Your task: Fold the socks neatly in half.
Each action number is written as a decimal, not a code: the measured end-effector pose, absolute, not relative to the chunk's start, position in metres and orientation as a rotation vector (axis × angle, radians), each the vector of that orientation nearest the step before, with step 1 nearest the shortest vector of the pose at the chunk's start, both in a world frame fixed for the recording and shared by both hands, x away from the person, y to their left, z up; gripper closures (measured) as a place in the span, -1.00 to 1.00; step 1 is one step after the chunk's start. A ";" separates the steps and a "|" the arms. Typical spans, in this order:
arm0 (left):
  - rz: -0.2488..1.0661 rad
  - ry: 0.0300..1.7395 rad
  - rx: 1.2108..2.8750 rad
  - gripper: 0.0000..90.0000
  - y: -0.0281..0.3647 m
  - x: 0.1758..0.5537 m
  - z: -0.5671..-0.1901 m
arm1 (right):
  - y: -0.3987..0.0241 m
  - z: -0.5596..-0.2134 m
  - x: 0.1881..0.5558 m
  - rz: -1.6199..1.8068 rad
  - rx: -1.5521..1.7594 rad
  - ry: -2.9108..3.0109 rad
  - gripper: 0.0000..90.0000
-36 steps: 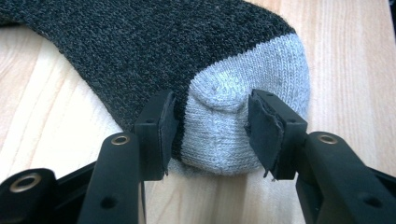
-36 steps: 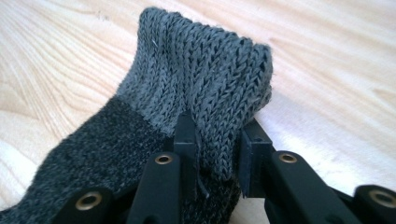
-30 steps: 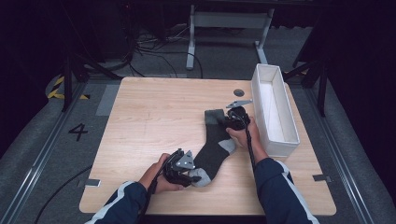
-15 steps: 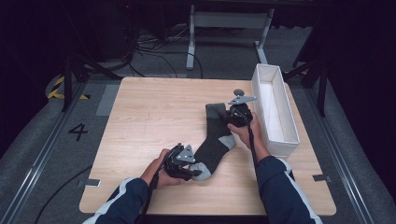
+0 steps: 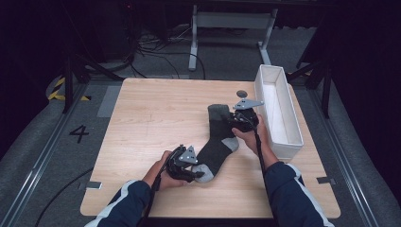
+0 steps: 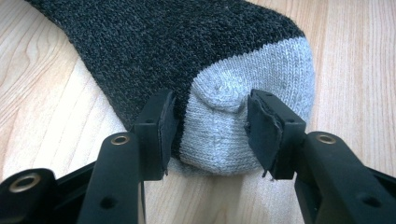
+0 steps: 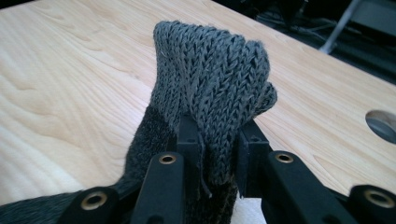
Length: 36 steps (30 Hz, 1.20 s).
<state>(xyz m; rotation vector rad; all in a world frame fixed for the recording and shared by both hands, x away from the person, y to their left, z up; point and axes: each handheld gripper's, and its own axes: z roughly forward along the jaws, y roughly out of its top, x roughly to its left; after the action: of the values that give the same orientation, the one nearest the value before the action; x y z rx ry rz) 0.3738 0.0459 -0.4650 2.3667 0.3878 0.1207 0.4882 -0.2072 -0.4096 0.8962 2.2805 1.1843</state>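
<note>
Sock stretched between two tools, toe at lower centre, cuff toward the upper right of the high view.

The left tool pinches the grey toe of the sock flat on the bench; the right tool clamps the ribbed cuff (lifted off the wood), nearer the white box, so the sock's long axis runs diagonally.

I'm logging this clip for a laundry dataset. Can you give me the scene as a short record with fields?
item: dark grey sock with light grey toe and heel
surface: wooden table
left tool: jaws on either side of the light grey toe, pads against the knit
right tool: shut on the sock's ribbed cuff, bunched up between the jaws
sock pose: stretched between the two tools
nearby: white box, open top, at the table's right edge
</note>
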 end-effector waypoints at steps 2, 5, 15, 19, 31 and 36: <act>0.122 0.393 2.367 0.15 0.046 0.373 -0.465 | -0.208 -0.406 0.481 1.198 0.863 2.285 0.68; 0.118 0.393 2.362 0.15 0.046 0.374 -0.465 | -0.209 -0.402 0.469 1.220 0.801 2.298 0.68; 0.137 0.406 2.370 0.15 0.046 0.372 -0.465 | -0.209 -0.399 0.426 1.237 0.540 2.401 0.66; 0.139 0.419 2.362 0.15 0.045 0.370 -0.465 | -0.206 -0.407 0.415 1.226 0.474 2.422 0.65; 0.142 0.425 2.347 0.15 0.047 0.370 -0.467 | -0.200 -0.423 0.394 1.230 0.292 2.517 0.55; 0.142 0.421 2.350 0.15 0.047 0.370 -0.467 | -0.196 -0.432 0.385 1.196 0.232 2.593 0.44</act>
<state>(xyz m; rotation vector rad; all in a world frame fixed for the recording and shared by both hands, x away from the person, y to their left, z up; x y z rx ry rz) 0.3701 0.0470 -0.4667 2.3503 0.4213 0.1422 0.3851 -0.1963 -0.4315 0.2320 2.5925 1.1957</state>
